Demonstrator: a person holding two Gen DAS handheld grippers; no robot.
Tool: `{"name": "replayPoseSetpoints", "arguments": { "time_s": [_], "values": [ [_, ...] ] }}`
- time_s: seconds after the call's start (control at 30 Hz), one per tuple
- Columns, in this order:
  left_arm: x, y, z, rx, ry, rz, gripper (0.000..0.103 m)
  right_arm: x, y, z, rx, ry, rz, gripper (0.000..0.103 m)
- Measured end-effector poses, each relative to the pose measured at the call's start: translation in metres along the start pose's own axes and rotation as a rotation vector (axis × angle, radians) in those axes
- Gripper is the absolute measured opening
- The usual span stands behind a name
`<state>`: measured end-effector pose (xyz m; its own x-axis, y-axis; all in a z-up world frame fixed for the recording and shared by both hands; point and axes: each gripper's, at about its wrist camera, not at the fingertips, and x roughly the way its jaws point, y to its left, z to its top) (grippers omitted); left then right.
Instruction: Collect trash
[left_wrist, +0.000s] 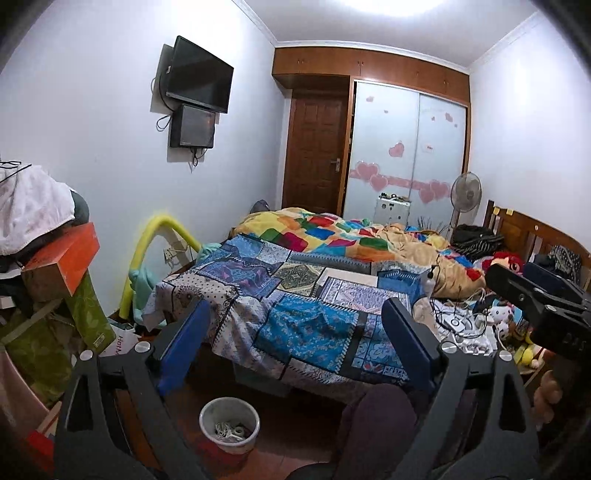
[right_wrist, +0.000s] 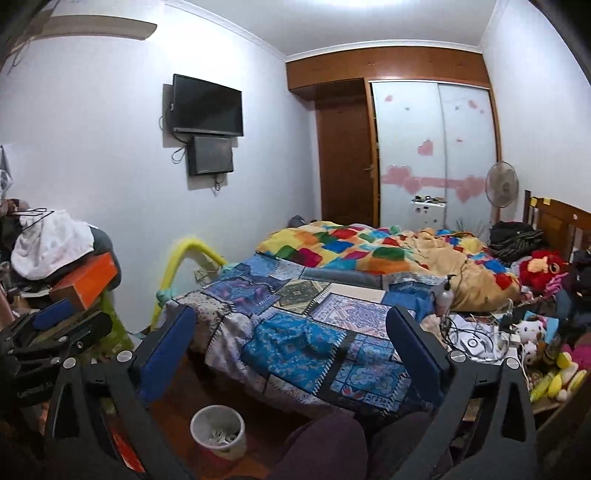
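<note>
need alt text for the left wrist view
An open, empty left hand-held gripper points over a white waste bin on the floor toward a bed with a patchwork cover; the right hand-held gripper shows at right.

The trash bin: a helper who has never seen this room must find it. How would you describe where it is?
Start at the bed with the blue patchwork cover. On the reddish floor at its foot stands the bin, a small round white bucket. It is the only open container there, with pale scraps inside.
</note>
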<state>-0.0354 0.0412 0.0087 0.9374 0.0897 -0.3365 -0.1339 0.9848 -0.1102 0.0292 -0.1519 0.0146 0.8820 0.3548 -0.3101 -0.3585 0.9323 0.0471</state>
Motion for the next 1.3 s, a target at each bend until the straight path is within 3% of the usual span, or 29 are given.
{"name": "replayPoseSetpoints", "arguments": {
  "time_s": [1.3],
  "values": [
    [0.002,-0.009,-0.010,0.038,0.025,-0.016,0.095,-0.018,-0.008,-0.010,0.009,0.040,-0.026,0.103]
  ]
}}
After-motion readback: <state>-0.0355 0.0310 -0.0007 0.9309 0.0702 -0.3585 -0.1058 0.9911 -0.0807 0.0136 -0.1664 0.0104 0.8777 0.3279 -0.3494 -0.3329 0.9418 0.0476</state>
